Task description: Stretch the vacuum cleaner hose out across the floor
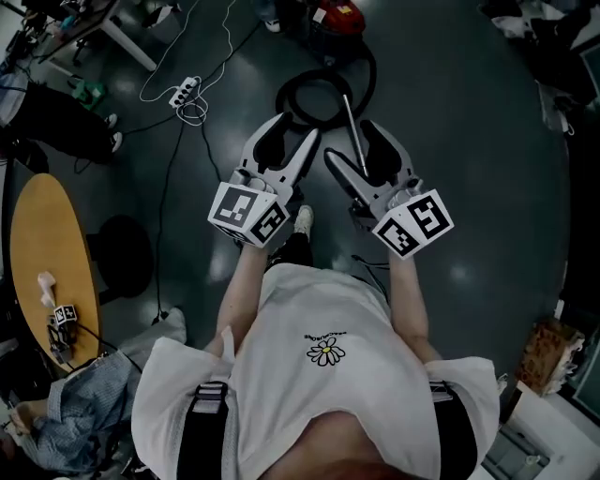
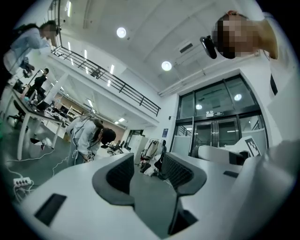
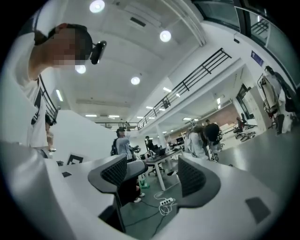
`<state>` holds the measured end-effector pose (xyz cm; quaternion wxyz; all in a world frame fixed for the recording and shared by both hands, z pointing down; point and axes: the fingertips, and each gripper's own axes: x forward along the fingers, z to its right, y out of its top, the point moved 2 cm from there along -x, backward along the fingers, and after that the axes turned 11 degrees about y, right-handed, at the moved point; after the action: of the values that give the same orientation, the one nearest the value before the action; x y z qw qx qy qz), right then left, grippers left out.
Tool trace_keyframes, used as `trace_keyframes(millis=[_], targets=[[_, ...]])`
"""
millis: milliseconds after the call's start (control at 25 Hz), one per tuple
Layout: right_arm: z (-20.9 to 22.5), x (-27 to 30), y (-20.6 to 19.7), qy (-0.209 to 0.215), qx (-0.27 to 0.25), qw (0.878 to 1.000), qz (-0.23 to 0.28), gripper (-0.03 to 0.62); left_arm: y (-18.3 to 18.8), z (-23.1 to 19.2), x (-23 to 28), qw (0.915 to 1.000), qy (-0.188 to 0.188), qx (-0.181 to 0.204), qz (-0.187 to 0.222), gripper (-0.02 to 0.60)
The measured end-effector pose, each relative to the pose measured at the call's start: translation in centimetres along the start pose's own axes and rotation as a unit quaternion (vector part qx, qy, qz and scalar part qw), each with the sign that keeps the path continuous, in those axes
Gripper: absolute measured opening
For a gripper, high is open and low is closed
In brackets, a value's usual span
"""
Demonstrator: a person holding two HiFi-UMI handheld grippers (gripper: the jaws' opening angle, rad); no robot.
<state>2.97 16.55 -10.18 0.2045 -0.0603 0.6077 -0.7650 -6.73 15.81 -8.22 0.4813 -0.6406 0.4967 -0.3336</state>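
Note:
On the dark floor ahead, the black vacuum hose [image 1: 323, 86] lies coiled in a loop in the head view. The red vacuum cleaner [image 1: 336, 17] stands just beyond it. A thin metal wand [image 1: 353, 131] runs from the loop toward me. Both grippers are held up side by side above the floor, pointing at the coil. My left gripper [image 1: 292, 137] [image 2: 145, 171] is open with nothing between its jaws. The right gripper [image 1: 361, 148] [image 3: 152, 176] is open too and holds nothing. The wand shows in the gap of its jaws but lies on the floor below.
A white power strip [image 1: 185, 91] [image 3: 166, 202] with looped cables lies left of the hose. A round wooden table [image 1: 42, 253] and a black stool [image 1: 122, 255] stand at the left. A cardboard box [image 1: 548, 352] sits at the lower right. People stand by desks around the hall.

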Motion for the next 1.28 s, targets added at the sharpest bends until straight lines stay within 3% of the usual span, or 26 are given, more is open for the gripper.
trace_keyframes(millis=[40, 80, 120, 240, 480, 640, 680, 760, 800, 1000, 1120, 1200, 1280], targets=[[1.2, 1.3, -0.1, -0.018, 0.000, 1.000, -0.014, 0.330, 0.4, -1.4, 1.2, 0.9999, 0.005, 0.014, -0.006, 0.170], [2.5, 2.2, -0.2, -0.043, 0.000, 0.999, -0.018, 0.145, 0.8, -2.7, 2.3, 0.9994, 0.011, 0.031, -0.009, 0.007], [3.9, 3.0, -0.3, -0.067, 0.007, 0.998, -0.015, 0.012, 1.1, -3.8, 3.4, 0.9988, 0.012, 0.047, -0.009, 0.005], [7.5, 4.8, -0.7, -0.100, 0.046, 0.994, -0.005, 0.012, 1.3, -6.3, 6.7, 0.9984, -0.012, 0.053, -0.015, 0.005], [13.8, 5.3, 0.1, -0.119, 0.042, 0.992, 0.011, 0.012, -1.0, -8.9, 13.6, 0.9984, -0.019, 0.021, -0.049, 0.005], [19.4, 5.8, 1.1, -0.100, 0.031, 0.994, 0.021, 0.019, -1.7, -8.8, 18.5, 0.9982, -0.052, 0.001, -0.030, 0.005], [20.9, 6.3, 1.4, -0.092, 0.020, 0.995, 0.021, 0.083, -1.8, -8.8, 20.0, 0.9973, -0.065, -0.012, -0.033, 0.012], [23.9, 7.5, 2.1, -0.084, -0.008, 0.996, 0.026, 0.238, -2.1, -8.8, 23.2, 0.9947, -0.082, -0.041, -0.047, 0.131], [25.4, 8.0, 2.5, -0.083, -0.020, 0.996, 0.027, 0.275, -2.1, -9.0, 25.0, 0.9941, -0.083, -0.049, -0.051, 0.167], [32.0, 10.3, 4.5, -0.076, -0.053, 0.996, 0.005, 0.281, -1.1, -9.7, 31.9, 0.9970, -0.053, -0.021, -0.053, 0.184], [35.9, 10.8, 4.4, -0.094, -0.043, 0.995, -0.012, 0.279, -1.7, -9.9, 34.7, 0.9965, -0.059, -0.002, -0.059, 0.185], [38.0, 11.3, 3.6, -0.109, -0.028, 0.993, -0.035, 0.278, -2.4, -10.6, 36.3, 0.9954, -0.067, -0.012, -0.067, 0.262], [39.5, 11.7, 2.6, -0.120, -0.016, 0.991, -0.062, 0.271, -3.2, -11.6, 37.6, 0.9951, -0.063, -0.013, -0.075, 0.273]])
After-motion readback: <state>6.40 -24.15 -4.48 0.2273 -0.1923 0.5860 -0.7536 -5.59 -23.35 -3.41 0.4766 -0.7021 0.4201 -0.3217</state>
